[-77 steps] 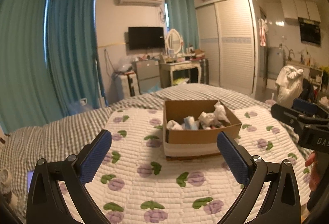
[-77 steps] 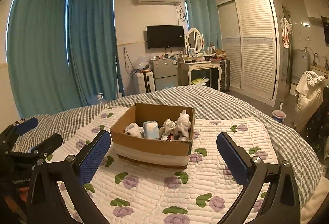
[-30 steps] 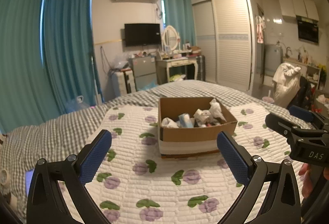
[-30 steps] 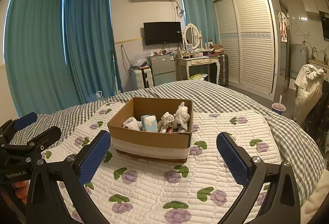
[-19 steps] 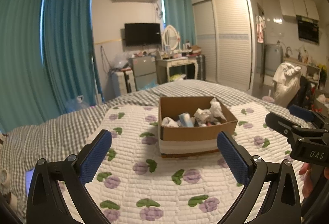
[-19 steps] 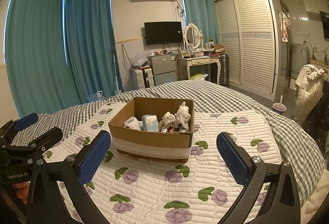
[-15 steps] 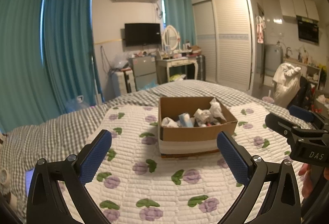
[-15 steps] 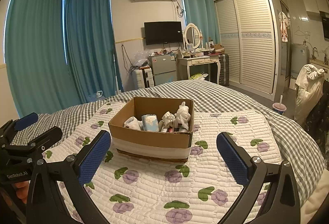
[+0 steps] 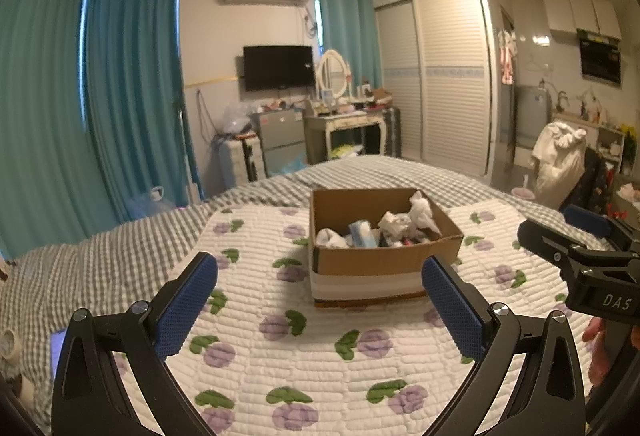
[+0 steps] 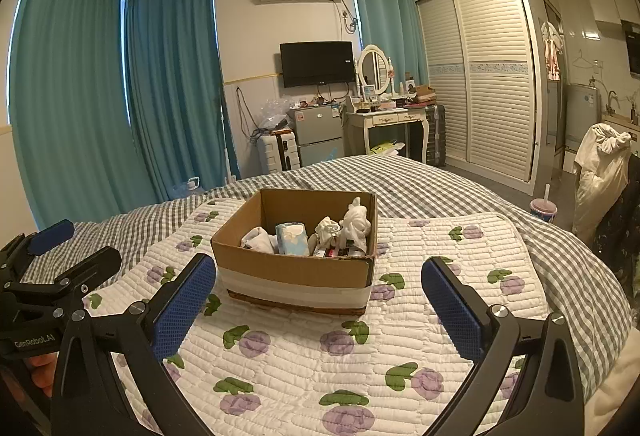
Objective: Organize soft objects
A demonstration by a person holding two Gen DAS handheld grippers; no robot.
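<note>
- Right now both your tools are released: the left gripper (image 9: 320,288) and the right gripper (image 10: 318,286) each stand with jaws spread wide and nothing between the blue pads.
- The cardboard box (image 9: 376,264) sits dead ahead of both tools on the quilted mat (image 9: 288,368), beyond the fingertips and touching neither.
- From your left tool the box lies ahead and slightly to its right; from your right tool it lies ahead and slightly to its left (image 10: 296,268). Neither hand looks clearly nearer.
- The soft things are inside the box: a white cloth bundle (image 10: 258,238) at its left, a pale blue tissue pack (image 10: 292,238) in the middle, and crumpled white cloths (image 10: 354,222) standing up at its right side.
- Seen from your right tool, the box's long side runs across your line of reach, so a reach goes over the near wall and down.
- No soft item lies loose on the mat in either view. That fits items already gathered into the box, or a box waiting to be sorted out; I cannot tell which.
</note>
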